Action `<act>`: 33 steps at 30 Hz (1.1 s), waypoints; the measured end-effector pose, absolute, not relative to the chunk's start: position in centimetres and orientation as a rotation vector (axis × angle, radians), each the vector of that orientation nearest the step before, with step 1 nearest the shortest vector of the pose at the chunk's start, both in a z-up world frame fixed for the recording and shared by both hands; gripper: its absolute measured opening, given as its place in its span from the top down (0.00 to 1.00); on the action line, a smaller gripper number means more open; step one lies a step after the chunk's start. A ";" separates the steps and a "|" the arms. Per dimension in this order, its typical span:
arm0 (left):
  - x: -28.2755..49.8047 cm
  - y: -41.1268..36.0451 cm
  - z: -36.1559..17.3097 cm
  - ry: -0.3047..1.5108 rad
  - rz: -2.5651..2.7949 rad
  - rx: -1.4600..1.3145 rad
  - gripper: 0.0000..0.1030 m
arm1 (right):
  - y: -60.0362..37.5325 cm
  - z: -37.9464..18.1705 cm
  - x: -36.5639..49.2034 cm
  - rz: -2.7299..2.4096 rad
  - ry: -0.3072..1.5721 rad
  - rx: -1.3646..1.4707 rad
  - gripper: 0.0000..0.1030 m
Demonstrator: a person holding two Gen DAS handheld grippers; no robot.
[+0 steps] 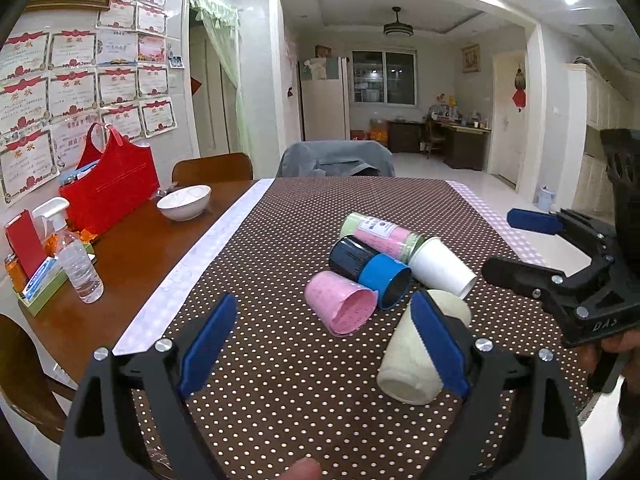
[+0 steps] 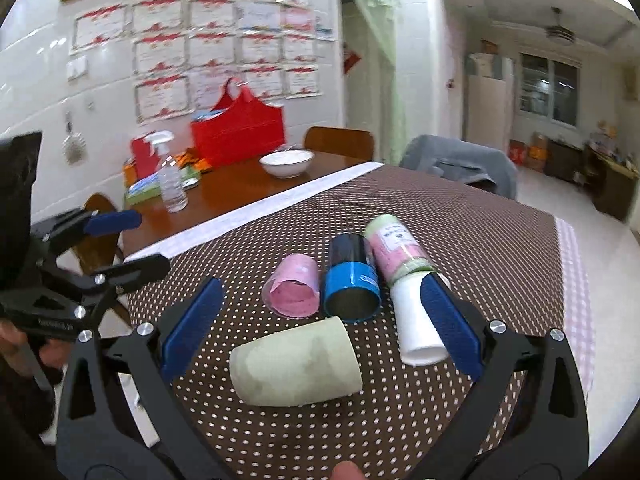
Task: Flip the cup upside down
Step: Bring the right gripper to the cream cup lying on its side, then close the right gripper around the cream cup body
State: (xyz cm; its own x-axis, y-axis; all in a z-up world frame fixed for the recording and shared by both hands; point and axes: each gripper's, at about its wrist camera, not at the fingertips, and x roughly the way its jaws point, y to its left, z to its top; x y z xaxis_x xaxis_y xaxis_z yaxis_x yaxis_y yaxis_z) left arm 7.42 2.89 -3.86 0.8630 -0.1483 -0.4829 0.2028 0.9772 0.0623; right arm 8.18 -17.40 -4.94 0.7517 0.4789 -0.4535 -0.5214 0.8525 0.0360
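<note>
Several cups lie on their sides on the brown dotted tablecloth (image 1: 280,380): a pale green cup (image 1: 412,356) nearest me, a pink cup (image 1: 340,306), a blue and black cup (image 1: 370,266), a white cup (image 1: 442,266) and a pink-green cup (image 1: 380,234). My left gripper (image 1: 324,344) is open above the cloth; its right finger overlaps the pale green cup. In the right wrist view, my right gripper (image 2: 320,328) is open over the pale green cup (image 2: 296,364), with the pink cup (image 2: 296,288), blue cup (image 2: 352,284) and white cup (image 2: 416,320) beyond.
A white bowl (image 1: 184,201), a red bag (image 1: 110,184), a spray bottle (image 1: 76,256) and a green tray (image 1: 40,284) stand on the bare wooden table at left. Chairs, one under a grey cover (image 1: 336,158), stand at the far edge.
</note>
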 end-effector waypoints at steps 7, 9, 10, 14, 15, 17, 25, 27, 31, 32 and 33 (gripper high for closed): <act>9.6 3.7 -5.0 0.530 -0.151 0.118 0.15 | -16.7 -5.8 11.2 0.720 0.564 -0.319 0.06; 10.6 4.0 -5.4 0.549 -0.142 0.123 0.15 | -15.8 -6.1 11.6 0.804 0.584 -0.445 0.06; 10.9 4.1 -5.6 0.556 -0.138 0.122 0.15 | -15.4 -6.4 11.7 0.833 0.592 -0.496 0.06; 12.3 4.6 -6.2 0.582 -0.128 0.119 0.15 | -13.3 -7.5 11.8 0.994 0.649 -0.730 0.06; 12.4 4.6 -6.3 0.587 -0.126 0.116 0.15 | -12.8 -7.8 11.8 1.025 0.662 -0.789 0.06; 12.8 4.6 -6.8 0.609 -0.124 0.110 0.15 | -12.0 -8.4 11.6 1.078 0.678 -0.892 0.06; 13.4 5.0 -8.6 0.656 -0.084 0.111 0.15 | -9.7 -10.7 11.6 1.240 0.696 -1.208 0.06; 13.4 5.1 -8.8 0.657 -0.080 0.110 0.15 | -9.2 -11.1 11.5 1.263 0.693 -1.276 0.06; 14.2 5.6 -9.2 0.659 -0.079 0.103 0.15 | -8.2 -12.4 9.9 1.287 0.666 -1.467 0.07; 14.4 5.7 -9.3 0.662 -0.080 0.102 0.15 | -8.0 -12.7 9.5 1.291 0.661 -1.507 0.10; 14.6 5.8 -9.5 0.666 -0.081 0.101 0.15 | -7.9 -13.0 9.1 1.294 0.658 -1.543 0.11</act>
